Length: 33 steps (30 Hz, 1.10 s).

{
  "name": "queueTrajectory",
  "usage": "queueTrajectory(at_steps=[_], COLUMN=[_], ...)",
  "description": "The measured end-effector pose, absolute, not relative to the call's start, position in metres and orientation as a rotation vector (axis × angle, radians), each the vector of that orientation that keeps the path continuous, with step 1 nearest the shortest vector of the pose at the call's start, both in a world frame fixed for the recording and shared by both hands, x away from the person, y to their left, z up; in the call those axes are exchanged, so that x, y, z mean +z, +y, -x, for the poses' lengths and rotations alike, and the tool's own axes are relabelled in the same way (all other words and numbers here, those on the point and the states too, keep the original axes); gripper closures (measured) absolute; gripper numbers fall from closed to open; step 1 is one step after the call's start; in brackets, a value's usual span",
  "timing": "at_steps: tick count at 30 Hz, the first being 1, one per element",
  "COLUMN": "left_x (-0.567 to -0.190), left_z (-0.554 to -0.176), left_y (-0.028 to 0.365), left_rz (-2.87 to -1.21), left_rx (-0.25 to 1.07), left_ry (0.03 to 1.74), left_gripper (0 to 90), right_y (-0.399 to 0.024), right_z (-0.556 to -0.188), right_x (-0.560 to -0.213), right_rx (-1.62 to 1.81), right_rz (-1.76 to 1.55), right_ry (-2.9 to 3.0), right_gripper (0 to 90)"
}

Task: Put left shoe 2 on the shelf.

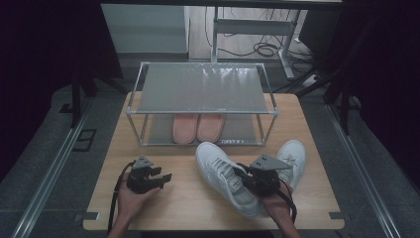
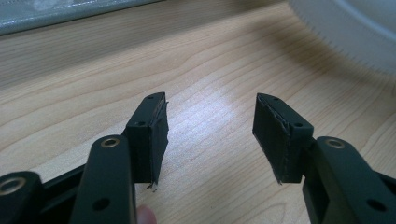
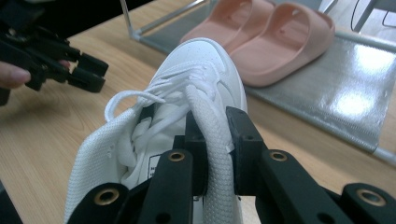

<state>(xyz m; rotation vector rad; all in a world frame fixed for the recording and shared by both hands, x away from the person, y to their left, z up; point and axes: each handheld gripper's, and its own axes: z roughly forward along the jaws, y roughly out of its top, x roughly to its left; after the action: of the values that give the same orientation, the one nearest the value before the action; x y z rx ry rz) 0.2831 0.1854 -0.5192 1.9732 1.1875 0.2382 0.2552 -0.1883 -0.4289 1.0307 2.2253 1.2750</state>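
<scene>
A white sneaker (image 1: 223, 173) lies on the wooden table (image 1: 188, 198) with its toe toward the rack. My right gripper (image 1: 247, 179) is shut on the padded collar of that white sneaker (image 3: 196, 88); in the right gripper view the collar is pinched between the two pads, at right gripper (image 3: 215, 154). A second white sneaker (image 1: 293, 157) rests to the right, partly behind the hand. My left gripper (image 1: 162, 177) stays open over bare wood at the left, left gripper (image 2: 210, 135) with nothing between its pads. The left gripper (image 3: 88, 70) also appears far off.
A two-tier metal shoe rack (image 1: 203, 89) stands at the back of the table. A pair of pink slides (image 1: 198, 126) sits on its lower shelf, pink slides (image 3: 275, 37). The table's front edge lies close to both hands.
</scene>
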Motion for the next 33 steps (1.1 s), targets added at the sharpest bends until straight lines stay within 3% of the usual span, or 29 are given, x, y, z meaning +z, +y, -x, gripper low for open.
queueTrajectory(at_steps=[33], left_x=[-0.523], left_z=[-0.285], left_y=[0.187], left_rz=[-1.973], left_rx=[0.232], left_ry=[1.205], left_gripper=[46.1], right_y=[-0.183], right_z=[-0.272], right_x=[-0.369], right_rx=[1.447], right_rz=[-0.927], right_ry=[2.130], right_gripper=[80.3])
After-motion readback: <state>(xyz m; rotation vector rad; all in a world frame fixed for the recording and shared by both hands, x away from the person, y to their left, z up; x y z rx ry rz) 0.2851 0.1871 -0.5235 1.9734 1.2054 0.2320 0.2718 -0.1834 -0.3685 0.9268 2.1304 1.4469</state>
